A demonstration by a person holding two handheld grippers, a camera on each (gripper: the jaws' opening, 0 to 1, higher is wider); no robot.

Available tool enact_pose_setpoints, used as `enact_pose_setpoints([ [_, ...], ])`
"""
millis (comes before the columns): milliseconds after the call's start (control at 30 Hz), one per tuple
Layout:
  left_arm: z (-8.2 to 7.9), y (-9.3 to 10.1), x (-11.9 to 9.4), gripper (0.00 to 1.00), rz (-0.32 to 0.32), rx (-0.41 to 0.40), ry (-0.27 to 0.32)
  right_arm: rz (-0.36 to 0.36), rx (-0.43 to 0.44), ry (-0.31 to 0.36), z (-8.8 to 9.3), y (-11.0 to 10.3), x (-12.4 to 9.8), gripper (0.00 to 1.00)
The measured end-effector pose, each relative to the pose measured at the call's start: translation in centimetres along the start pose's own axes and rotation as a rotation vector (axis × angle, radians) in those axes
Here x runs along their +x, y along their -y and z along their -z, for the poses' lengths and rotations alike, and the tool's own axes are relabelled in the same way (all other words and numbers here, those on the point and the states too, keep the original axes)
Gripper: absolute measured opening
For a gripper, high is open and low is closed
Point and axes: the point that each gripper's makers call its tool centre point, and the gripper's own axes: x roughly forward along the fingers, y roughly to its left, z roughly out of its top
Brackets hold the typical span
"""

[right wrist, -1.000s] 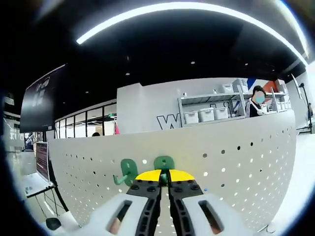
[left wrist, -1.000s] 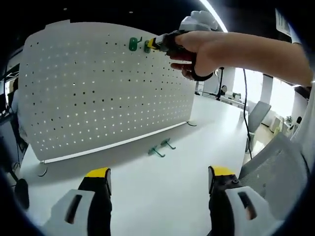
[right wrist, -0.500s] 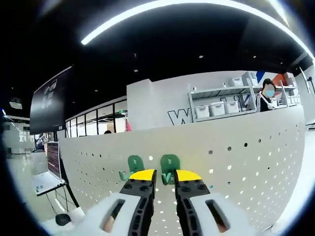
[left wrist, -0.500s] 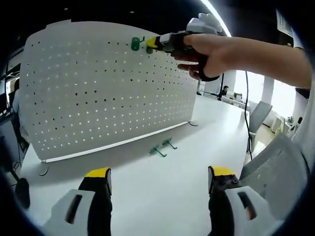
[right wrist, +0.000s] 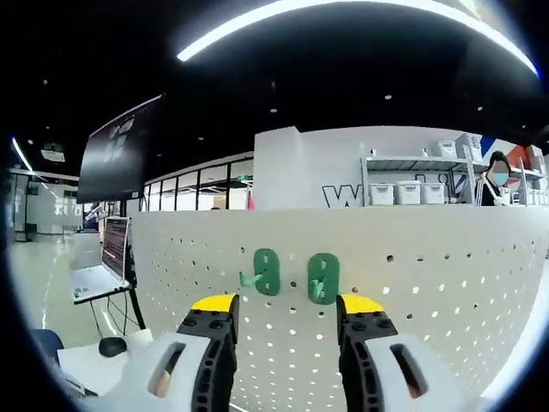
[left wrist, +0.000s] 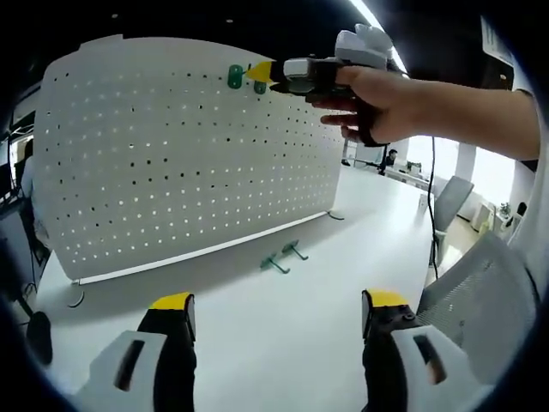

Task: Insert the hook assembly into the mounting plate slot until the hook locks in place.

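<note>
White perforated mounting plate (left wrist: 184, 150), standing upright along the far side of the white table (left wrist: 274, 335), resting on small feet; 2 green hooks mounted side by side near its top edge, the left hook (right wrist: 267, 272) and the right hook (right wrist: 322, 278) both seated against the plate, seen in the left gripper view as 2 small green pieces just ahead of the right tongs; 2 further green hooks (left wrist: 281, 257) lying loose on the table near the foot of the plate, close together; right tongs (right wrist: 286, 305), yellow-tipped, jaws spread wide and grasping nothing, the 2 mounted hooks framed in the gap between the tips, tips apart from the hooks; same tongs in the left gripper view held up high at the top of the plate by a person's hand (left wrist: 377, 90); left tongs (left wrist: 279, 305), yellow-tipped, jaws spread apart and holding nothing, low over the table, well apart from the plate; background: a laptop (right wrist: 107, 262) on a stand, shelving with white bins (right wrist: 407, 190).
</note>
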Motion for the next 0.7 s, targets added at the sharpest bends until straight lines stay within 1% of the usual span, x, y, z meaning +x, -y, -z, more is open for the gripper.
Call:
enact_pose_setpoints([
  [133, 0.0, 0.0, 0.0, 0.82, 0.000, 0.000, 0.003, -0.028, 0.011, 0.024, -0.2, -0.4, -0.2, 0.51],
  [200, 0.0, 0.0, 0.0, 0.81, 0.001, -0.001, 0.002, -0.034, 0.038, 0.024, -0.2, -0.4, -0.3, 0.50],
  [300, 0.0, 0.1, 0.0, 0.81, 0.002, 0.000, 0.002, -0.036, 0.033, 0.021, -0.1, -0.4, -0.3, 0.50],
  [433, 0.0, 0.2, 0.1, 0.81, 0.007, 0.003, -0.001, -0.053, 0.052, 0.025, -0.1, -0.4, -0.6, 0.50],
  [467, 0.1, 0.2, 0.1, 0.81, 0.006, 0.004, -0.002, -0.069, 0.067, 0.027, -0.1, -0.5, -0.7, 0.50],
  [533, 0.0, 0.1, 0.1, 0.81, 0.004, 0.000, 0.001, -0.081, 0.061, 0.027, 0.1, -0.5, -1.0, 0.51],
  [700, 0.0, 0.0, 0.1, 0.81, 0.004, -0.004, 0.003, -0.152, 0.086, 0.029, 0.8, -0.8, -2.4, 0.53],
])
